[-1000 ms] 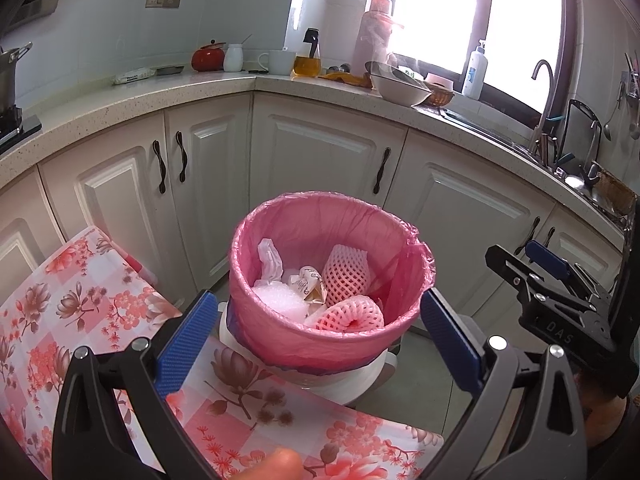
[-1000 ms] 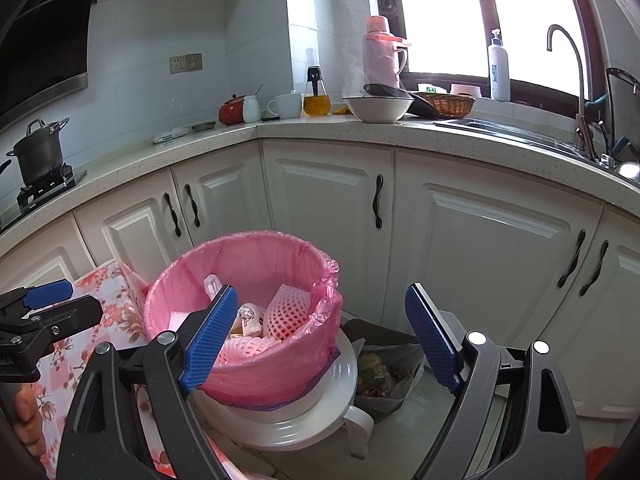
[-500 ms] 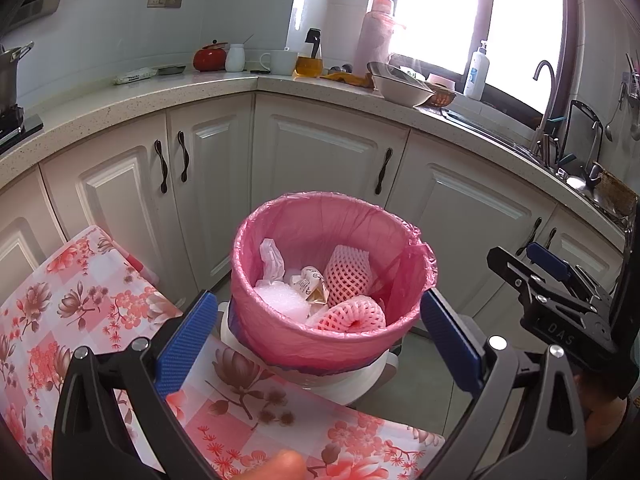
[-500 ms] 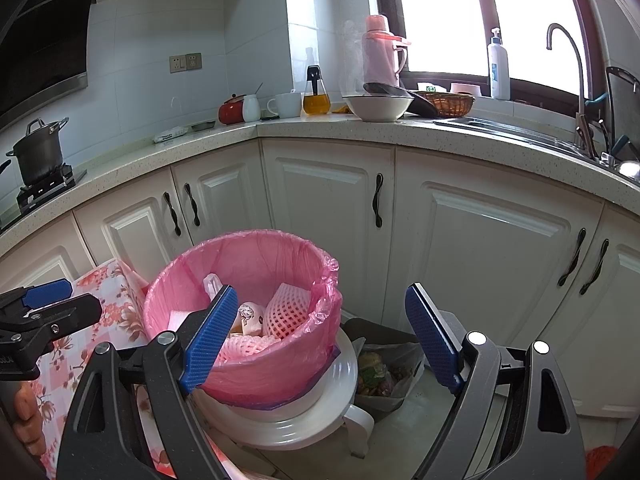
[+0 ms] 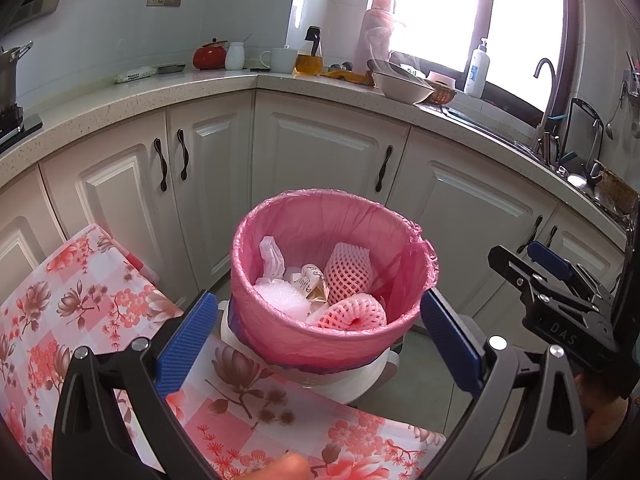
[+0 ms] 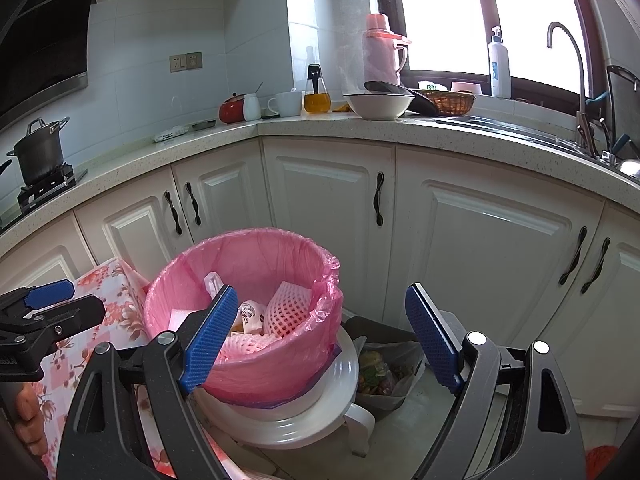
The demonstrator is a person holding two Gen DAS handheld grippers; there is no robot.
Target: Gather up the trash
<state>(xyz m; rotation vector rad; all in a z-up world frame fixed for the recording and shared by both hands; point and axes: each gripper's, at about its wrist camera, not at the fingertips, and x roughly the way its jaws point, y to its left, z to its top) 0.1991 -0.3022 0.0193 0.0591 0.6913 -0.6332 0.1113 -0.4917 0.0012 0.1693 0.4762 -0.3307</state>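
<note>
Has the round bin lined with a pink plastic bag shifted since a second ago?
No. The pink-lined round bin sits where it was, below the dark cabinet door handle in the left wrist view.

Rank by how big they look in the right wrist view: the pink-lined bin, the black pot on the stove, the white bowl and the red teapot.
1. Pink-lined bin, though nearest the camera.
2. White bowl and black pot: too alike to rank.
3. Red teapot.

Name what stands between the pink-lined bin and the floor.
A white stool: the bin sits on its round seat, clearest in the right wrist view.
</note>
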